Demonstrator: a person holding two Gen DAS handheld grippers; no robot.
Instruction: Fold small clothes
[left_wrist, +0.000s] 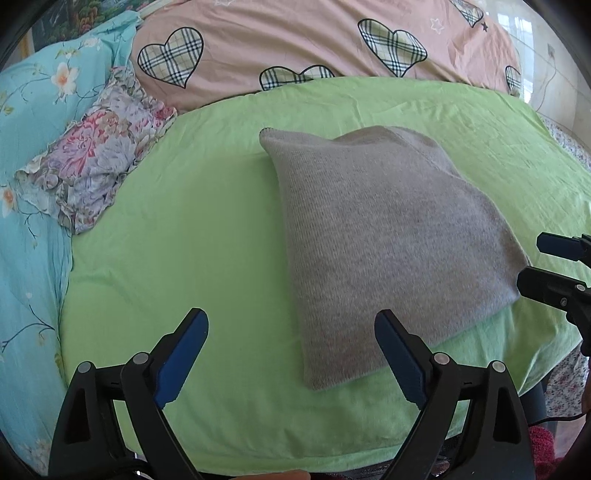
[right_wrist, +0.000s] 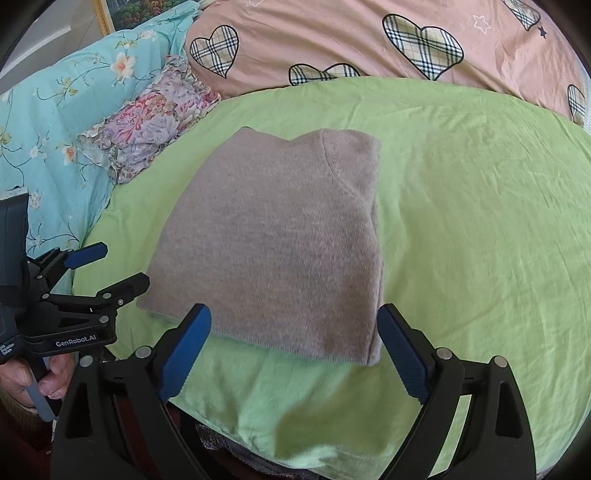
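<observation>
- We see a grey knitted garment (right_wrist: 273, 243) lying folded into a compact, roughly rectangular stack on the green sheet (right_wrist: 480, 221), near the middle of it and toward the sheet's near edge.
- Our left gripper (left_wrist: 291, 347) has its jaws spread wide and holds nothing; its blue-padded fingers (left_wrist: 184, 354) hover above the sheet, just off the garment's near left corner, with the right finger overlapping the grey cloth's edge in that view.
- Our right gripper (right_wrist: 295, 343) is likewise spread wide with nothing in it, its two fingers straddling the garment's near hem from above; whether they touch the cloth we cannot tell.
- In the right wrist view the left gripper (right_wrist: 107, 266) shows from the side at the garment's left corner, jaws apart, with a hand (right_wrist: 33, 376) wrapped around its handle.
- In the left wrist view the right gripper (left_wrist: 539, 266) pokes in from the right edge, its fingertips just beside the garment's right corner.
- The garment (left_wrist: 380, 236) shows a curved seam near its far right corner and a ribbed band along the near hem.
- Behind the sheet lies a pink quilt with plaid hearts (right_wrist: 369, 40), to the left a turquoise floral blanket (right_wrist: 48, 122), and between them a small frilled floral pillow (right_wrist: 147, 118), well apart from the garment.
</observation>
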